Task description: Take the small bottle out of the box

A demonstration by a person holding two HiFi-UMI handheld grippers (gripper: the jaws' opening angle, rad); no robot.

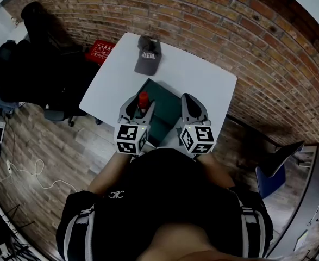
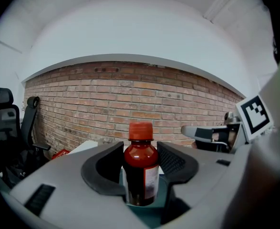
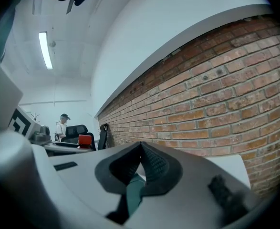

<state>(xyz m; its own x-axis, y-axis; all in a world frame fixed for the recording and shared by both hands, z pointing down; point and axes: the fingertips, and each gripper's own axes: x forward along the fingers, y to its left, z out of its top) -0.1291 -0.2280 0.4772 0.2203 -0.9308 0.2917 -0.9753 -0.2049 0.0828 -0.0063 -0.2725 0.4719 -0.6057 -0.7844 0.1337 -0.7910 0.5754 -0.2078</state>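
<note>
A small dark-red bottle with a red cap stands upright between the jaws of my left gripper, which is shut on it. In the head view the bottle and left gripper are over the left part of a dark green box on the white table. Green shows just beneath the bottle's base; whether the bottle touches the box I cannot tell. My right gripper sits over the box's right edge. Its jaws meet at the tips with nothing between them, and the green box shows below.
A grey cap lies at the table's far side. A red case and a black chair with bags stand left of the table. A brick wall runs behind it. A seated person is far off.
</note>
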